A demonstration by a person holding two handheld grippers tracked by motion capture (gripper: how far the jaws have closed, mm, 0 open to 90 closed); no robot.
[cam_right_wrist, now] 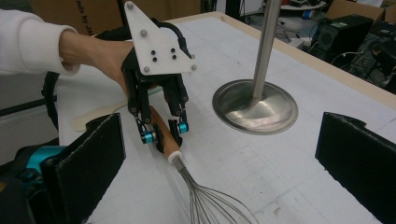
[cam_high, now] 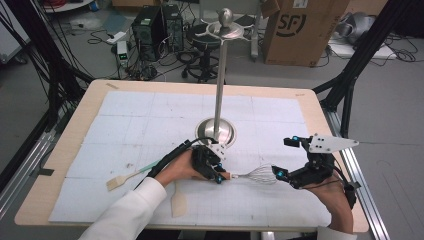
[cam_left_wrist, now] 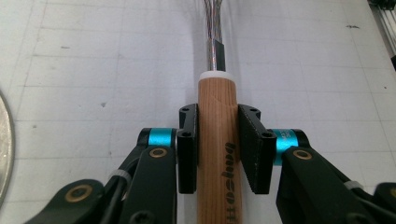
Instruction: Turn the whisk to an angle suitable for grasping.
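Note:
A whisk lies low over the white grid mat, its wire head point(cam_high: 260, 175) pointing right and its wooden handle point(cam_left_wrist: 217, 154) pointing left. My left gripper point(cam_high: 219, 176) is shut on that handle, and its two black pads point(cam_left_wrist: 187, 149) press on either side just behind the white collar. In the right gripper view the left gripper point(cam_right_wrist: 163, 133) grips the handle from above while the wires point(cam_right_wrist: 205, 205) slope down to the mat. My right gripper point(cam_high: 286, 158) stands wide open just right of the wire head. Nothing sits between its pads point(cam_right_wrist: 93, 154).
A steel pole rises from a round base point(cam_high: 216, 131) at the middle of the mat, with a hook ring point(cam_high: 225, 27) on top. A green-handled spatula point(cam_high: 127, 176) lies to the left, and a beige flat tool point(cam_high: 178, 202) lies near the front edge.

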